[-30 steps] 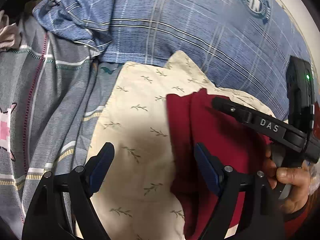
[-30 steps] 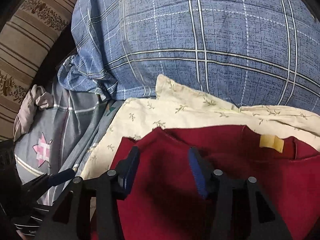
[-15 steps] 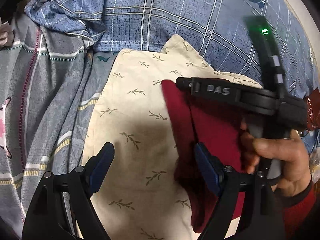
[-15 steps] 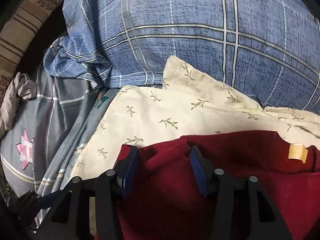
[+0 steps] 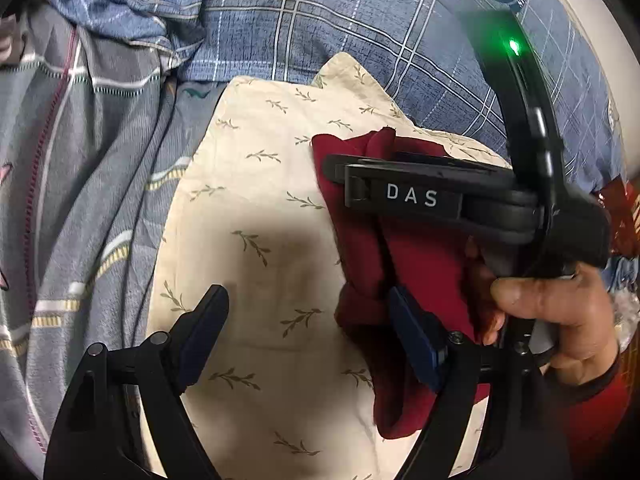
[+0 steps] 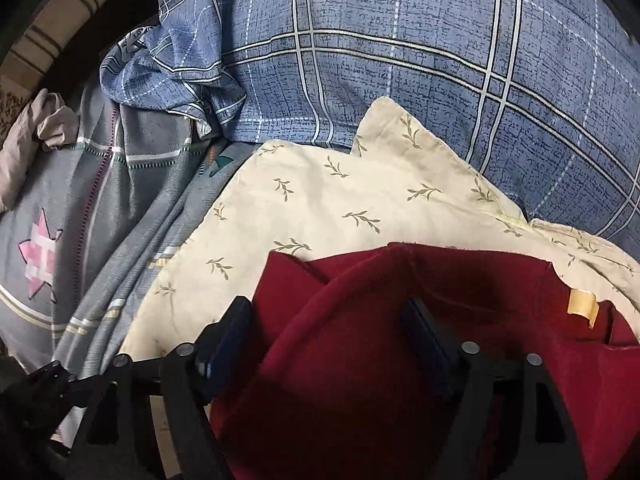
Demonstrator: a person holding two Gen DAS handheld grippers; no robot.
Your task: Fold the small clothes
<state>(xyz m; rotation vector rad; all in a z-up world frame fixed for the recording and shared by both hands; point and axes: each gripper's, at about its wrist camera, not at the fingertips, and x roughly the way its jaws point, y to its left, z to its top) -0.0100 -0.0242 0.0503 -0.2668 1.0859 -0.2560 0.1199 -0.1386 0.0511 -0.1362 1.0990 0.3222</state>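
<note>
A dark red garment (image 5: 420, 256) lies bunched on a cream leaf-print cloth (image 5: 256, 216). In the right wrist view the red garment (image 6: 360, 360) fills the bottom, with a yellow neck label (image 6: 582, 306) at right. My left gripper (image 5: 308, 336) is open and empty, its right finger at the garment's left edge. My right gripper (image 6: 328, 332) is open, with red fabric lying between the jaws. It also shows in the left wrist view (image 5: 336, 170) reaching over the garment from the right.
A blue plaid pillow (image 6: 400, 60) lies behind the cream cloth (image 6: 340, 208). A grey striped bedsheet with a pink star (image 6: 40, 260) spreads to the left. A crumpled beige cloth (image 6: 36, 132) sits at far left. A hand (image 5: 548, 304) holds the right gripper's handle.
The right gripper has swung left across the red garment, pushing its fabric into a fold. The left gripper has stayed open in place.
</note>
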